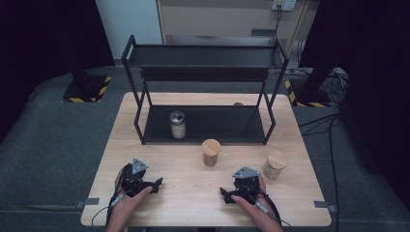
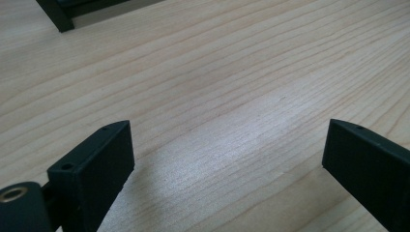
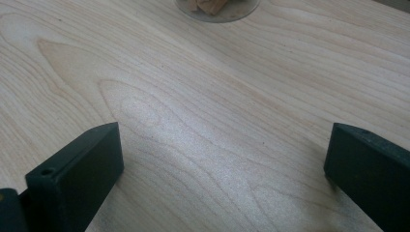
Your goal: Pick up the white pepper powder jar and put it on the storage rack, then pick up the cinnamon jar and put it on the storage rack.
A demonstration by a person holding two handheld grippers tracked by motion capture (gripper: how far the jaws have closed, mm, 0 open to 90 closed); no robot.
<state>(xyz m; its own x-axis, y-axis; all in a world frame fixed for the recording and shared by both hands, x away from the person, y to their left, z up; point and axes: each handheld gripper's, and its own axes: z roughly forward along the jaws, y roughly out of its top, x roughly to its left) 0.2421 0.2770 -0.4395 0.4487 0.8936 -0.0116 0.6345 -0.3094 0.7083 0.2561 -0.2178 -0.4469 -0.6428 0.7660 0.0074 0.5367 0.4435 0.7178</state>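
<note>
Wooden table (image 1: 193, 193), both grippers agape, empty

Grey carpet (image 1: 43, 140) surrounds the wooden table (image 1: 193, 198); black curtains (image 1: 43, 34) flank a pale wall (image 1: 128, 21).

I am seeing only the glass base of a jar (image 3: 217, 9) (top edge is cutting it off), and a rack's foot (image 2: 58, 14) is getting clipped likewise.
</note>
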